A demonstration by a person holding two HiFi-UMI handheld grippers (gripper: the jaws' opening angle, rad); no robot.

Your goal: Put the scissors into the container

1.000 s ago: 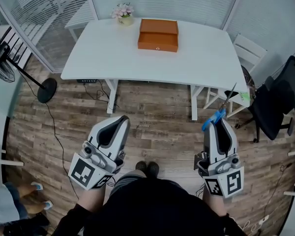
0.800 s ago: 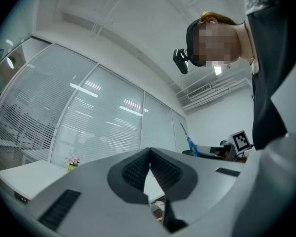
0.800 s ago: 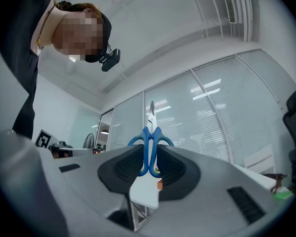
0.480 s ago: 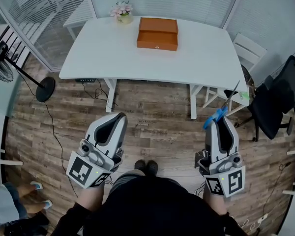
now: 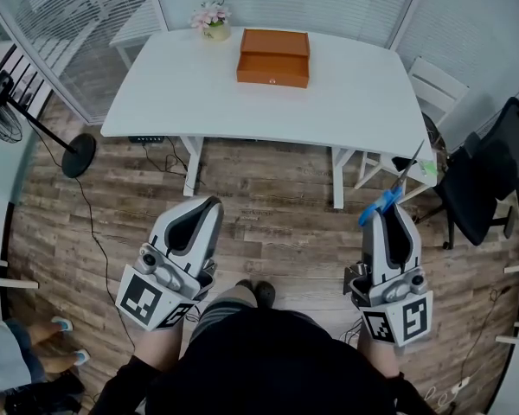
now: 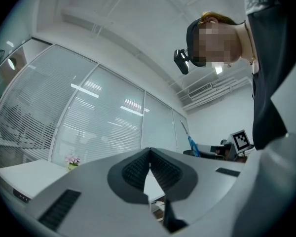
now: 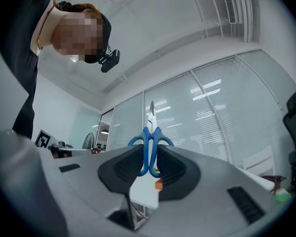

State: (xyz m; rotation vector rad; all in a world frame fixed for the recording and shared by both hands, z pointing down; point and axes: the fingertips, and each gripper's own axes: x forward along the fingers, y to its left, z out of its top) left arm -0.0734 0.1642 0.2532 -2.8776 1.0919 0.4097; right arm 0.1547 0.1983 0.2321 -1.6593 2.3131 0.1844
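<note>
The scissors [image 5: 381,202] have blue handles, and their steel blades stick out up and forward. My right gripper [image 5: 387,216] is shut on the handles; in the right gripper view the scissors [image 7: 150,149] stand upright between the pads of that gripper [image 7: 149,157]. The container [image 5: 273,57] is an orange box with a front drawer, far ahead on the white table [image 5: 190,93]. My left gripper [image 5: 208,207] hangs at the left over the floor; in the left gripper view its jaw tips [image 6: 149,152] meet with nothing between them.
A flower pot [image 5: 210,19] stands at the table's back left. A floor fan [image 5: 30,124] is at the left, a black office chair [image 5: 493,180] and a white chair [image 5: 434,85] at the right. Wooden floor lies between me and the table.
The table has drifted slightly left in the head view. Both grippers stay where they were, the scissors still in the right one.
</note>
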